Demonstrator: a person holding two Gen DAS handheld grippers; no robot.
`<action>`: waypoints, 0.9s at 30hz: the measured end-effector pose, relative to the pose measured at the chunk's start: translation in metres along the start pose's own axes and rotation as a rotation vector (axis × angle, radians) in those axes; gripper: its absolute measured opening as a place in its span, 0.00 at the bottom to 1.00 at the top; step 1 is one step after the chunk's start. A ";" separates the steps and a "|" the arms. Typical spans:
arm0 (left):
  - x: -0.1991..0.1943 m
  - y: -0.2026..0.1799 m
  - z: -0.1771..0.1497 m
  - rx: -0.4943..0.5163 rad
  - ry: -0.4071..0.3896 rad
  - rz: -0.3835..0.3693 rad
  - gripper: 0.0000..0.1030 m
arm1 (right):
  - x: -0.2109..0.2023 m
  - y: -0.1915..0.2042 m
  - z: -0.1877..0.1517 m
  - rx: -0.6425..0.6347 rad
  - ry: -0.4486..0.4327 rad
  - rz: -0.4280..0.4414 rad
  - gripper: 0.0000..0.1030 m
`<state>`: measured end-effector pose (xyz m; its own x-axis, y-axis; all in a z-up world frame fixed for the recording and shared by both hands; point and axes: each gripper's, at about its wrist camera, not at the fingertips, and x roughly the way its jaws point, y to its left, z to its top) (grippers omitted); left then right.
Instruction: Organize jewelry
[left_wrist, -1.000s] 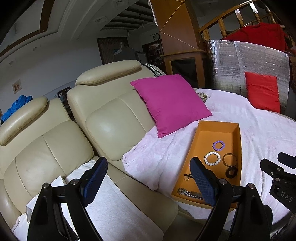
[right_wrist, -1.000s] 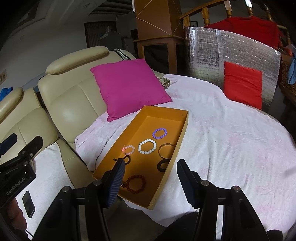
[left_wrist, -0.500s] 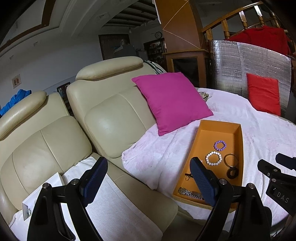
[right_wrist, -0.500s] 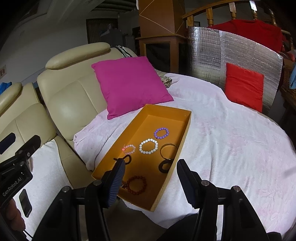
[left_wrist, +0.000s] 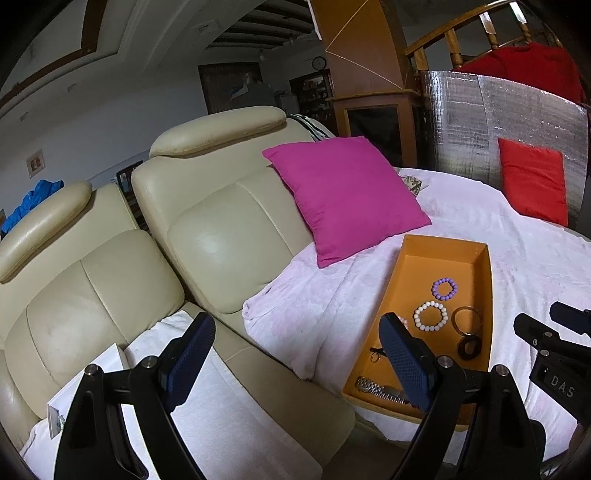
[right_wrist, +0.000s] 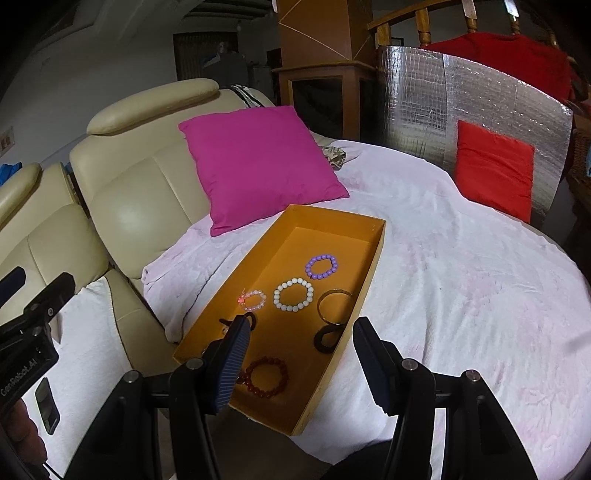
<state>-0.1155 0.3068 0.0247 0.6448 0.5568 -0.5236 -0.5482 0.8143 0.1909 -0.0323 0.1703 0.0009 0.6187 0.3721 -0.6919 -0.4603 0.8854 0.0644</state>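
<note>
Sofa-side tray (right_wrist: 373, 258), watch (left_wrist: 380, 390) half-hidden

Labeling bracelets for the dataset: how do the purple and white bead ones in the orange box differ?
The purple bracelet is the smaller loop; the white bracelet is wider. The purple one lies farther up the orange box, towards its empty end; the white one sits mid-box, beside a pink bracelet. Both are round-bead loops lying flat.

Orange tray (right_wrist: 373, 254) on pale blanket (right_wrist: 461, 295), 5 bracelets inside (purple, white, pink, dark red, metal bangle).
</note>
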 end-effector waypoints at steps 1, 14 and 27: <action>0.002 -0.001 0.001 0.003 0.003 -0.002 0.88 | 0.003 -0.001 0.001 0.000 0.003 -0.001 0.60; 0.025 -0.009 0.006 0.019 0.045 0.009 0.88 | 0.031 -0.002 0.008 0.003 0.037 0.009 0.60; 0.019 -0.056 0.016 0.104 0.028 -0.007 0.88 | 0.032 -0.054 0.010 0.103 -0.022 0.035 0.60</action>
<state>-0.0642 0.2749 0.0169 0.6328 0.5474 -0.5477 -0.4846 0.8316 0.2712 0.0190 0.1367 -0.0170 0.6177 0.4082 -0.6722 -0.4149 0.8952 0.1624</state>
